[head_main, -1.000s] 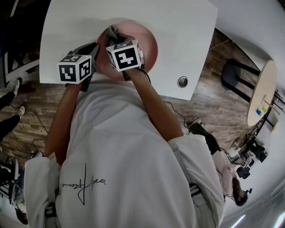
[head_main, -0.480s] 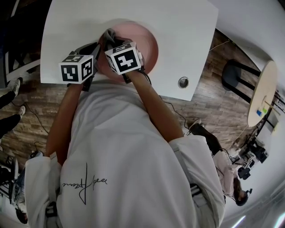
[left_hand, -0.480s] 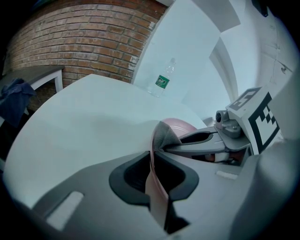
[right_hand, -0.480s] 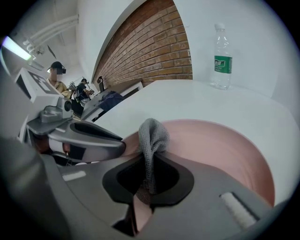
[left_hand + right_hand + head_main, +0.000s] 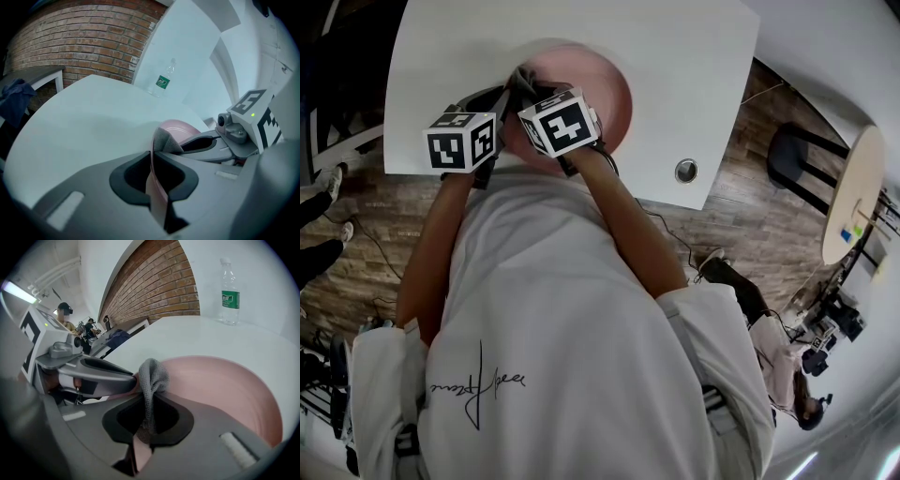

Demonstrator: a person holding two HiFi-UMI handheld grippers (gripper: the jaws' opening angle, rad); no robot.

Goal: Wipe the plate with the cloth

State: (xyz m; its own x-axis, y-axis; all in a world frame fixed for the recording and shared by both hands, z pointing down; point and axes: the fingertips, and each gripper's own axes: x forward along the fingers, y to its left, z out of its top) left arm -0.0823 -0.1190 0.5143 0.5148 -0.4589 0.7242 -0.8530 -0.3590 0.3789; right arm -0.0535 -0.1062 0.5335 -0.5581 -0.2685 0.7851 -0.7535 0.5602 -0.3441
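Observation:
A pink plate (image 5: 598, 86) lies on the white table (image 5: 694, 56), close to its near edge. My left gripper (image 5: 153, 157) is shut on the plate's rim (image 5: 151, 187), which runs edge-on between its jaws. My right gripper (image 5: 149, 401) is shut on a grey cloth (image 5: 152, 376), and the bunched cloth rests on the plate (image 5: 225, 390) at its left rim. In the head view the two grippers sit side by side, the left gripper (image 5: 502, 101) just left of the right gripper (image 5: 536, 84), with the cloth (image 5: 525, 79) between them. The marker cubes hide most of the jaws there.
A clear water bottle (image 5: 163, 80) with a green label stands at the table's far side, also visible as the bottle (image 5: 229, 292) in the right gripper view. A brick wall (image 5: 89, 42) lies behind. A round metal grommet (image 5: 685, 172) sits in the table's near right corner.
My right gripper and the cloth have shifted slightly left along the plate's rim. The left gripper has kept its hold on the plate and barely moved.

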